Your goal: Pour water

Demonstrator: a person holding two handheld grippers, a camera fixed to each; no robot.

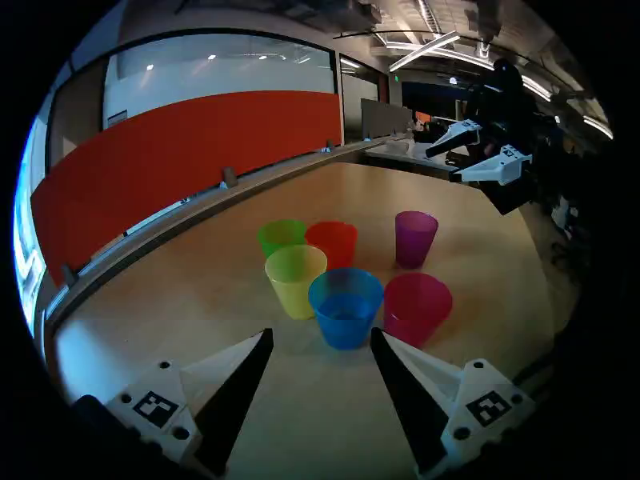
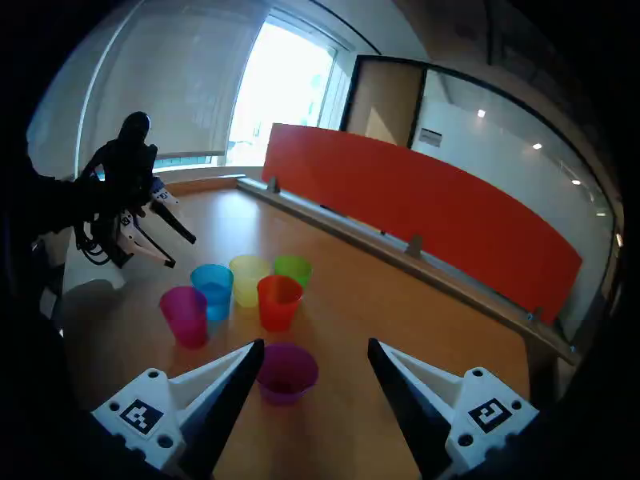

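You are holding the left tongs (image 1: 320, 332) released, facing the translucent blue plastic cup (image 1: 346, 308), and the right tongs (image 2: 314, 342) released, facing the purple plastic cup (image 2: 286, 372).

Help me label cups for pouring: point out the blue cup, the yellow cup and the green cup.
blue cup (image 1: 346, 330), left gripper view, front wall.
yellow cup (image 1: 292, 298), left gripper view, front wall.
green cup (image 1: 274, 244), left gripper view, front wall.
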